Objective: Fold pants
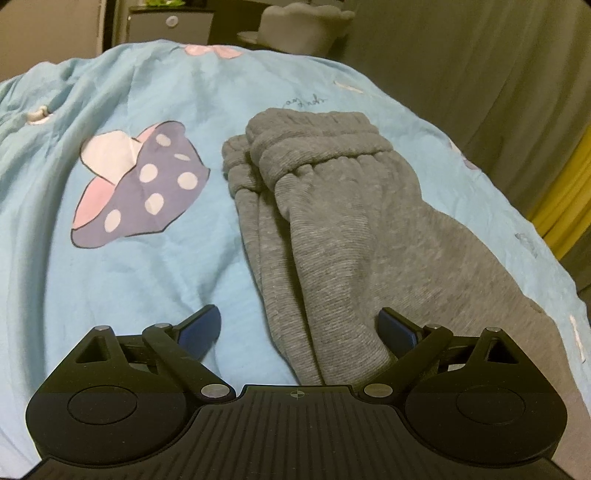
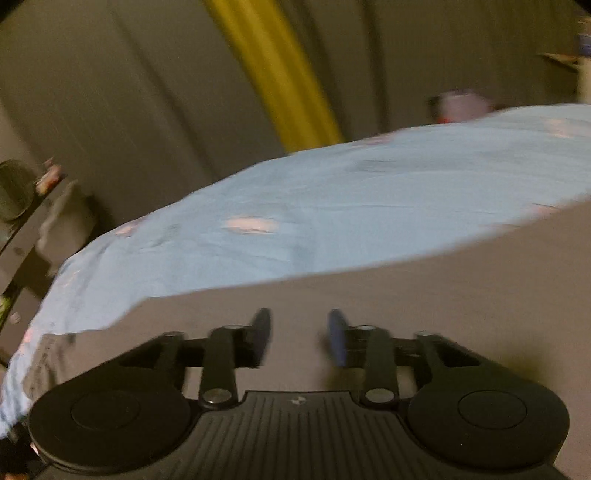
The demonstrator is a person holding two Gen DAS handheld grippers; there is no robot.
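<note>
Grey sweatpants (image 1: 332, 229) lie folded lengthwise on a light blue bedsheet (image 1: 110, 277), the elastic waistband (image 1: 317, 147) at the far end. My left gripper (image 1: 299, 326) hangs open just above the near end of the pants. Its right finger (image 1: 397, 326) is over the grey cloth and its left finger (image 1: 205, 325) over the sheet; neither pad presses on the fabric. In the blurred right wrist view my right gripper (image 2: 299, 332) is open with a narrow gap and nothing between its fingers, over a plain grey surface (image 2: 443, 288). The pants do not show clearly there.
The sheet carries a purple polka-dot bow print (image 1: 147, 184). Grey curtains (image 1: 480, 92) with a yellow strip (image 2: 277, 74) hang beyond the bed. A grey cushion (image 1: 303, 26) and a dark cabinet (image 1: 170, 26) stand behind the bed's far end. A dark shelf (image 2: 22, 221) is at left.
</note>
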